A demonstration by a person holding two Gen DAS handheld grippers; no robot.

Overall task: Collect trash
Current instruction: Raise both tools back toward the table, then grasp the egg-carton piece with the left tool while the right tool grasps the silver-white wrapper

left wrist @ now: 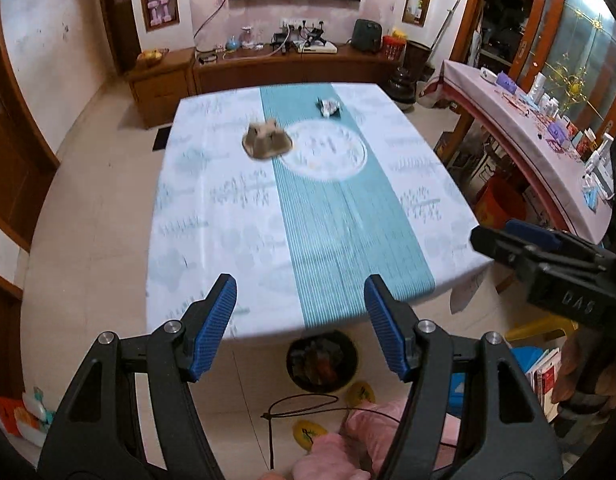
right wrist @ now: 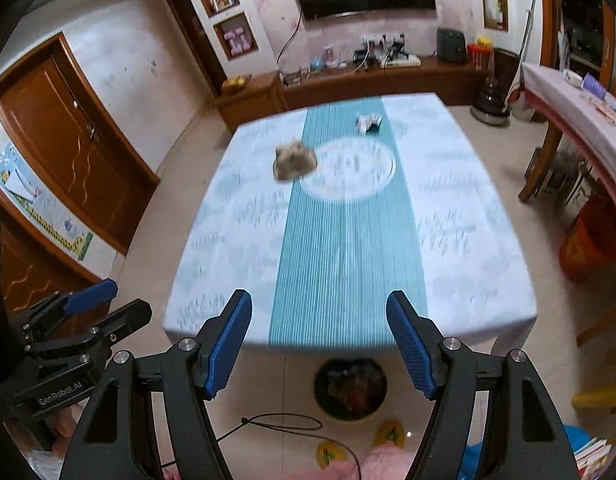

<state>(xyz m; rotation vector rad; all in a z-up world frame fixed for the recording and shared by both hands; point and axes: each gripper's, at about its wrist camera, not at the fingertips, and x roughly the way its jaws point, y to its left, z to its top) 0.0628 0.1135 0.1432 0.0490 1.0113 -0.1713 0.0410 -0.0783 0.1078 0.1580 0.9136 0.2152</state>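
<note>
both up high over the table (left wrist: pixel 212 216), looking down, nothing picked up yet. left gripper (left wrist: pixel 300 312) wide open and empty. right gripper (right wrist: pixel 319 332) wide open and empty too. two bits of trash on the cloth, far side: brown paper tray (left wrist: pixel 267 139) near the middle, small crumpled wrapper (left wrist: pixel 328 107) farther back. bin (left wrist: pixel 321 361) on the floor just past the near edge, already with stuff in it. next, probably: reach down and forward to the tray, close on it, carry back to the bin. blurry all over, so hard to tell what the wrapper is. bin partly hidden by the table edge.
</note>
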